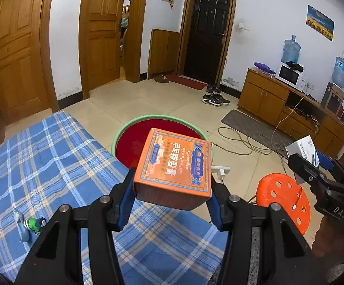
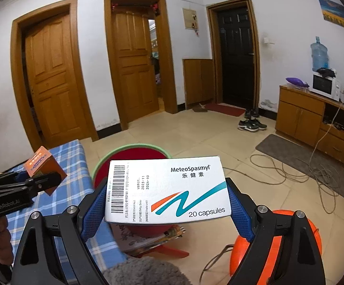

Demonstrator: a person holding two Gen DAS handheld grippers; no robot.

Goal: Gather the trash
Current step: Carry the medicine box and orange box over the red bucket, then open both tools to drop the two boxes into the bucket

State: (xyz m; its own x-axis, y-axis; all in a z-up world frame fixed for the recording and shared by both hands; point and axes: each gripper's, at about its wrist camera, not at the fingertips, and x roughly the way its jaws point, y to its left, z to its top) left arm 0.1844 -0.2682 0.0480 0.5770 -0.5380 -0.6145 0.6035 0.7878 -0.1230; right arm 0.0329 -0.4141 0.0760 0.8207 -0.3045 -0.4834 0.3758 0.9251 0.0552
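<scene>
Holding two cartons at once, I have my left gripper (image 1: 172, 187) closed across the short sides of an orange ointment box (image 1: 175, 166), its blue pads (image 1: 126, 197) pressed flat against the cardboard. My right gripper (image 2: 168, 201) is likewise clamped on a white MeteoSpasmyl capsule box (image 2: 167, 190), a pad on each end, printed face up. Both look like thin card, probably near empty, so I judge them very light but easily crushed: gripping across the end panels, where the folded flaps stiffen the walls, seems the safest hold, and only gentle pressure is needed. The glossy white carton could slide on a tilt; the textured pads should help.

Just beyond and below both boxes sits a green-rimmed red basin (image 1: 124, 128) on the tiled floor, which I take for the trash container. To my left lies the blue plaid bed cover (image 1: 41, 154); to my right, an orange plastic stool (image 1: 283, 197). Cables trail further off.
</scene>
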